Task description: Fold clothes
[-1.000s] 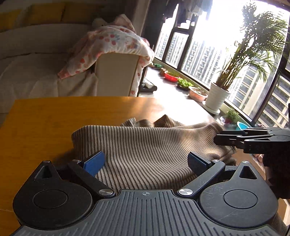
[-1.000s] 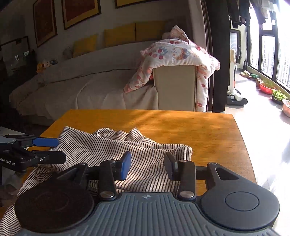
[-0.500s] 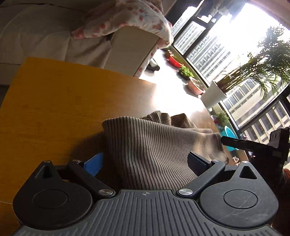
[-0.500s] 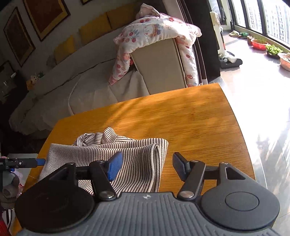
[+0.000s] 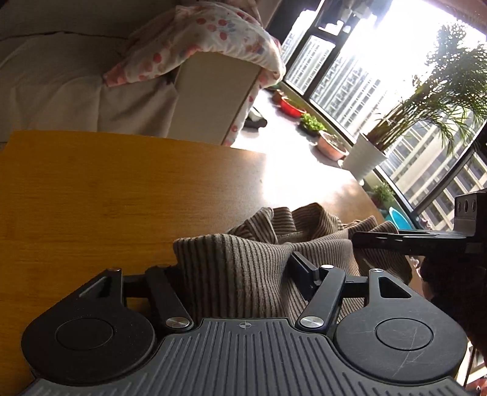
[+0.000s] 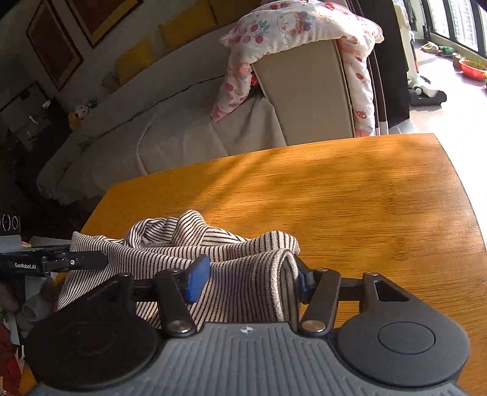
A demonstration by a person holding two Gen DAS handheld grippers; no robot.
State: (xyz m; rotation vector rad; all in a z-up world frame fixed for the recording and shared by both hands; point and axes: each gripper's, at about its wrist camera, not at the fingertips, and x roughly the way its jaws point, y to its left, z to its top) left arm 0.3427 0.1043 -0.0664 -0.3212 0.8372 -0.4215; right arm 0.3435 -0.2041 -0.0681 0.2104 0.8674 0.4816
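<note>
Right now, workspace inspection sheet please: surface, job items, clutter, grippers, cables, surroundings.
Surface: wooden table, bare beyond the garment.
Job's things: striped garment, bunched at the near edge.
Clutter: nothing seen.
Grippers: left gripper and right gripper both have jaws that have just been closing, with garment folds between them; grip uncertain.
Cables: nothing seen.
Surroundings: sofa with floral blanket, potted palm by the window.

One striped garment (image 6: pixel 231 268), one wooden table (image 6: pixel 365 198), two grippers: left gripper (image 5: pixel 234 268), right gripper (image 6: pixel 248 278).
</note>
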